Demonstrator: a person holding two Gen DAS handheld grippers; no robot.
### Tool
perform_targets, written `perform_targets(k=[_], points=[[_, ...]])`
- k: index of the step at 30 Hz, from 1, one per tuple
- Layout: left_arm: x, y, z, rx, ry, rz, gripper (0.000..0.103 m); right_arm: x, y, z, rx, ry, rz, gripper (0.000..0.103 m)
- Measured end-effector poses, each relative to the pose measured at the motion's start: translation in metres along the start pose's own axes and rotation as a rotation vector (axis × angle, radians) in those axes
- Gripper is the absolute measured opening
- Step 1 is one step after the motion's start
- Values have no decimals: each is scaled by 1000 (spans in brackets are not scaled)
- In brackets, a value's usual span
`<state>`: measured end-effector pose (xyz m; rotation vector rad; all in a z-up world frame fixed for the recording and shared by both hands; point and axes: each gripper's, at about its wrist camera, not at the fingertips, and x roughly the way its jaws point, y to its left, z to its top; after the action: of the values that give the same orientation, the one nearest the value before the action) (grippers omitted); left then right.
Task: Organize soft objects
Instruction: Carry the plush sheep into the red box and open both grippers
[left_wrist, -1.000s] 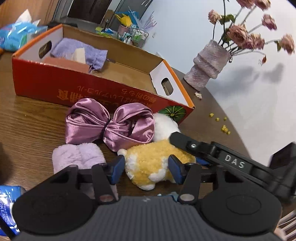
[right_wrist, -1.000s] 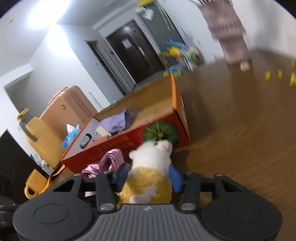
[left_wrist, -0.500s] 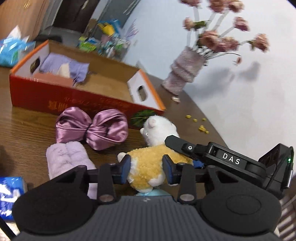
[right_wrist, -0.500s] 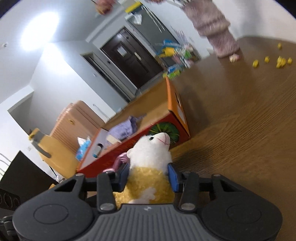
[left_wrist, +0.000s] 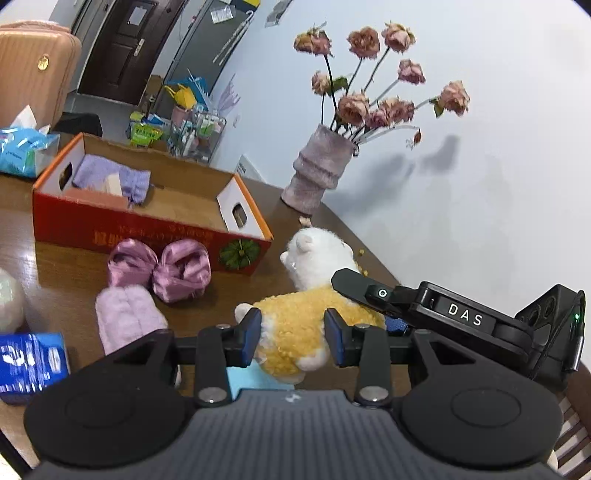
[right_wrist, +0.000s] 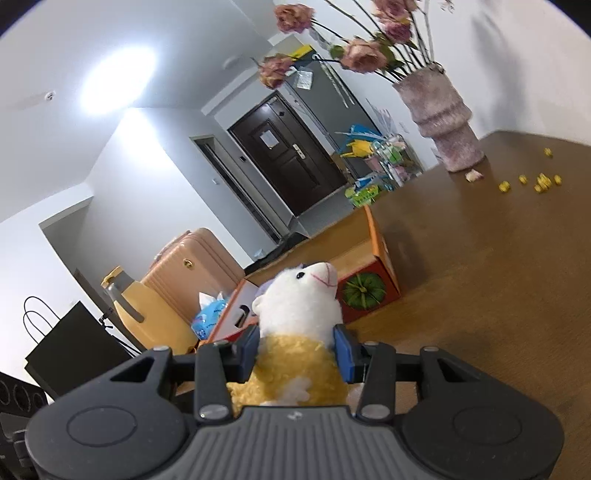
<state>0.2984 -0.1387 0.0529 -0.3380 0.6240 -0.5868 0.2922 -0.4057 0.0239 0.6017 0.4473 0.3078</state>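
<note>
My right gripper (right_wrist: 296, 350) is clamped on the plush lamb (right_wrist: 295, 314); my left gripper (left_wrist: 293, 336) seems to pinch its yellow body too, low in the frame.

Both grippers, left (left_wrist: 292, 334) and right (right_wrist: 297, 350), are matte black with blue pads, silver screws and ribbed grey bases; the right's side reads "DAS" beside a green light.

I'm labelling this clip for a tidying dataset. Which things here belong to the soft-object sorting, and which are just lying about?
Job:
plush toy, gripped by the left gripper and right gripper
satin bow
fluffy lilac piece
cardboard box holding a purple pouch

Lying about:
vase of dried roses
tissue pack
yellow crumbs
suitcase
</note>
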Motion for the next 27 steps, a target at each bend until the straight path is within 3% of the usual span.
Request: perform_targets(k=[5, 8, 13, 19, 23, 27], points=[[18, 11, 54, 43, -41, -33, 38, 37, 16, 51, -73, -39, 2, 42], [52, 28, 98, 18, -23, -27, 38, 80, 19, 86, -115, -25, -27, 42], [120, 69, 137, -63, 56, 15, 37, 166, -4, 115, -79, 42, -93, 42], [180, 114, 137, -102, 140, 74, 33, 236, -30, 105, -100, 131, -176, 42], [198, 126, 127, -105, 188, 63, 28, 253, -36, 88, -122, 182, -203, 40], [211, 126, 119, -90, 218, 67, 25, 249, -32, 75, -198, 158, -282, 29]])
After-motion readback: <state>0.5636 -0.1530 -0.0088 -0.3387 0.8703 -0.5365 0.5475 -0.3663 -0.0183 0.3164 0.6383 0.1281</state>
